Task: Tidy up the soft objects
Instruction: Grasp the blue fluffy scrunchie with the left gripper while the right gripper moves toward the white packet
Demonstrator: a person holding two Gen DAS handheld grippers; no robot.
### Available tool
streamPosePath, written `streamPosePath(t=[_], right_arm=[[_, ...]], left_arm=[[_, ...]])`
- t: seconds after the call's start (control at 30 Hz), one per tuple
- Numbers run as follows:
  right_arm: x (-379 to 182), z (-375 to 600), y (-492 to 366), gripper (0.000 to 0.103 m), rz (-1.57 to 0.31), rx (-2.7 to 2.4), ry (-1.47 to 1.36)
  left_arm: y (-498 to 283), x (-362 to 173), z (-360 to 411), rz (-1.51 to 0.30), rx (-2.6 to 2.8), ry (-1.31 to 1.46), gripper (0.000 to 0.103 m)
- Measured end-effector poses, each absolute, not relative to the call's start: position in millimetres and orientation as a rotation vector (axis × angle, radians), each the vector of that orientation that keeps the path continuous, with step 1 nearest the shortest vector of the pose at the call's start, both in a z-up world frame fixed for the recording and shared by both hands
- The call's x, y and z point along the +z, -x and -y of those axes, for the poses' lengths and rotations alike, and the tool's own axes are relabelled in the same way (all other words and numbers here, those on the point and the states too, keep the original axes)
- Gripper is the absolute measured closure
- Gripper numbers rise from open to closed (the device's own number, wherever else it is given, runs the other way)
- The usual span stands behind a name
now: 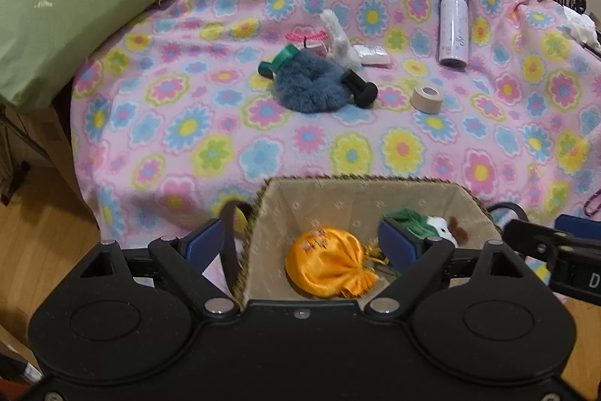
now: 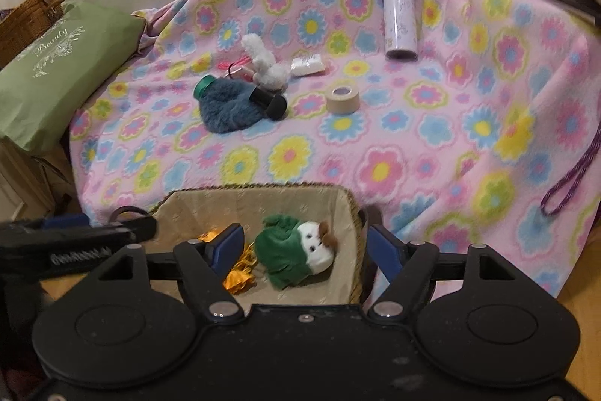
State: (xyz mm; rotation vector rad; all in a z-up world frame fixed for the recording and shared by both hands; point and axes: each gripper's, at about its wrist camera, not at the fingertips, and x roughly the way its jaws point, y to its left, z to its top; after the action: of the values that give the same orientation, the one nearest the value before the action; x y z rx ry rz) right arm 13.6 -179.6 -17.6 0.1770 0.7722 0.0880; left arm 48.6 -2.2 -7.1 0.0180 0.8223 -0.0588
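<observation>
Both claws apart, nothing clamped: left claw (image 1: 302, 243) hangs over the lined basket (image 1: 338, 198) with the orange satin pouch (image 1: 326, 262) lying between its pads, right claw (image 2: 304, 247) over the same basket with the green plush toy (image 2: 293, 250) loose below it. Beyond the basket, on the flowered blanket (image 1: 210, 123): blue furry slipper (image 1: 308, 87), tape roll (image 1: 426, 98) to its right, white plush rabbit (image 1: 340, 40) behind, lilac bottle (image 1: 453, 25) farthest right.

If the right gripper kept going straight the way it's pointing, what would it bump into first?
Most likely the green plush lying in the basket; the right gripper, jaws open and empty, aims down at it, though depth is unclear.
</observation>
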Motion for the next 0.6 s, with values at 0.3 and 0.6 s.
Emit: streamPosePath(t=[0.3, 0.6], right_arm=[[-14, 184, -45, 0.029, -0.763, 0.076, -0.14], [-10, 192, -82, 0.028, -0.77, 0.046, -0.144]], left_arm=[[-90, -3, -8, -0.799, -0.015, -0.072, 0.014], [-139, -7, -10, -0.811, 0.009, -0.096, 0.014]])
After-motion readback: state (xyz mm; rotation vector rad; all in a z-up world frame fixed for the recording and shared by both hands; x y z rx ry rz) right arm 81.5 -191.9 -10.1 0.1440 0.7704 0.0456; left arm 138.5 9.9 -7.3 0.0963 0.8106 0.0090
